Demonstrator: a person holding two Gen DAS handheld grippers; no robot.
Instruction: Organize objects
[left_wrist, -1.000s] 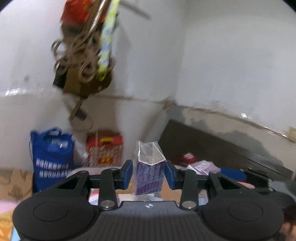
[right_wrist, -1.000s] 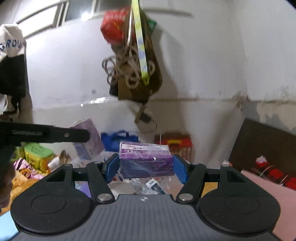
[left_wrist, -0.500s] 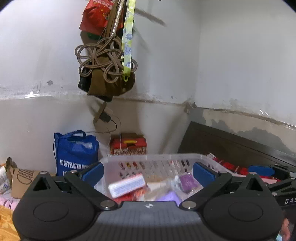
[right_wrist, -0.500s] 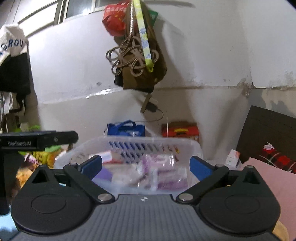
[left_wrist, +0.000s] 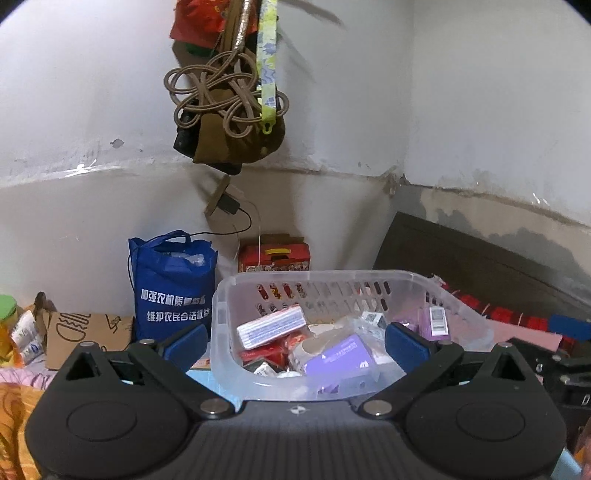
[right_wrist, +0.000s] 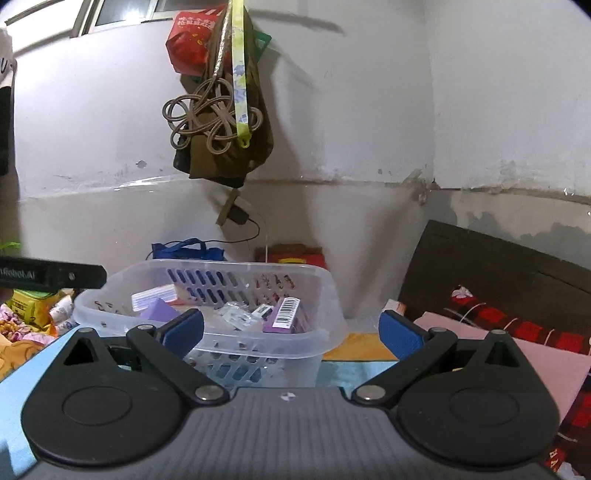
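A clear plastic basket stands on the bed and holds several small packs. Among them are a purple box, a white striped pack and a purple box with a barcode label. My left gripper is open and empty, just in front of the basket. My right gripper is open and empty, a little back from the basket's right front. The left gripper's arm shows at the left of the right wrist view.
A blue shopping bag and a red carton stand behind the basket by the wall. A cardboard piece lies left. Cords and bags hang overhead. A dark headboard and pink bedding lie right.
Both grippers held purple boxes a second ago, then opened. The boxes now lie in the basket. Both grippers have drawn back a little since.
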